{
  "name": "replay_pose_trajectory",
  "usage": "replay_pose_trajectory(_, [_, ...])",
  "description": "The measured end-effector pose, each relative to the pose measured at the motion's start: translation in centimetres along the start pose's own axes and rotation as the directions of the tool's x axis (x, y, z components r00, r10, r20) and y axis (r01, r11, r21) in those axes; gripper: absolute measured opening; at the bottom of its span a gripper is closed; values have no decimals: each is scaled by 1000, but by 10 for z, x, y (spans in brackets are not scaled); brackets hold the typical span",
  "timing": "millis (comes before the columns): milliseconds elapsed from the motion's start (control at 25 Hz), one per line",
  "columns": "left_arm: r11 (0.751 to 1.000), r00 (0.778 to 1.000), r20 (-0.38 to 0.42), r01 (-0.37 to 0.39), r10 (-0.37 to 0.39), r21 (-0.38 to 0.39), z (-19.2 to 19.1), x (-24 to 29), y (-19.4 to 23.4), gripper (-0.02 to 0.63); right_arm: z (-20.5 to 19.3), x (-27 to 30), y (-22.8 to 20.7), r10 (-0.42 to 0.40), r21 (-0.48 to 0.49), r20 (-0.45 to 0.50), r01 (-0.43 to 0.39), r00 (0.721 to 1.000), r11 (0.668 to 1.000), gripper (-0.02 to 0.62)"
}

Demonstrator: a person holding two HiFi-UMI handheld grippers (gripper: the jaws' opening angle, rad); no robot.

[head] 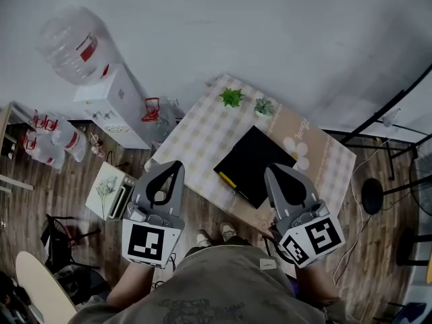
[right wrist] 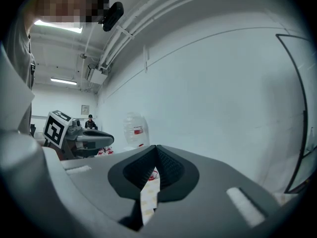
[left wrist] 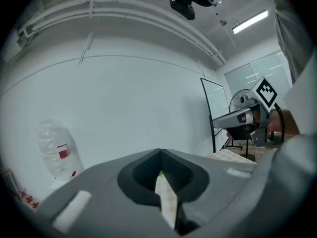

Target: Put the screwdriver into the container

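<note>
We hold both grippers high above a small table (head: 196,137) spread with a checked cloth, and it sits cornerwise to us, its near corner below the right gripper (head: 271,170). The left gripper (head: 175,164) hangs over the table's left edge, half above the wooden floor (head: 74,194). In the left gripper view its jaws are pressed together at the tips, with nothing between them and only a thin slit of checked cloth showing behind. The right gripper view shows the same: jaws shut tip to tip and empty. The black container (head: 260,154) lies in the middle of the cloth, with bare cloth on its far and left sides. The right gripper overlaps the container's near right edge from our height. The screwdriver (head: 228,180), yellow-handled, lies along the container's near left edge, between the two grippers. We cannot tell whether it touches the rim. Two small green plants (head: 231,97) stand close together at the far corner, well apart from the container. Left of the table stands a white water dispenser (head: 111,100) with its bottle (head: 71,42). To the right, a black floor stand (head: 371,196) occupies the floor past the table's right edge.
</note>
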State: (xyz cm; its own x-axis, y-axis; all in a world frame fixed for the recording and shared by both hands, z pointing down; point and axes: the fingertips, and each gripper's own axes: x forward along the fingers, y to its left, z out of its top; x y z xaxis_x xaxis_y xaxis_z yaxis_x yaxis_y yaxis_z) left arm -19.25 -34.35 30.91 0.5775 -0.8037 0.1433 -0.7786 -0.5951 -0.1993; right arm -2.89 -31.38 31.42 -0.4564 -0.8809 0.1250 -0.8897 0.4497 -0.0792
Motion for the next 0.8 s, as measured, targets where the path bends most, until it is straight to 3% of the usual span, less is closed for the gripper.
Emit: replay_pose_trajectory(800, [1000,1000,-16,-24,24,3,-1,-3,-3,2,-10,-3,-1,23,-4,-42,-23,999,1000,26])
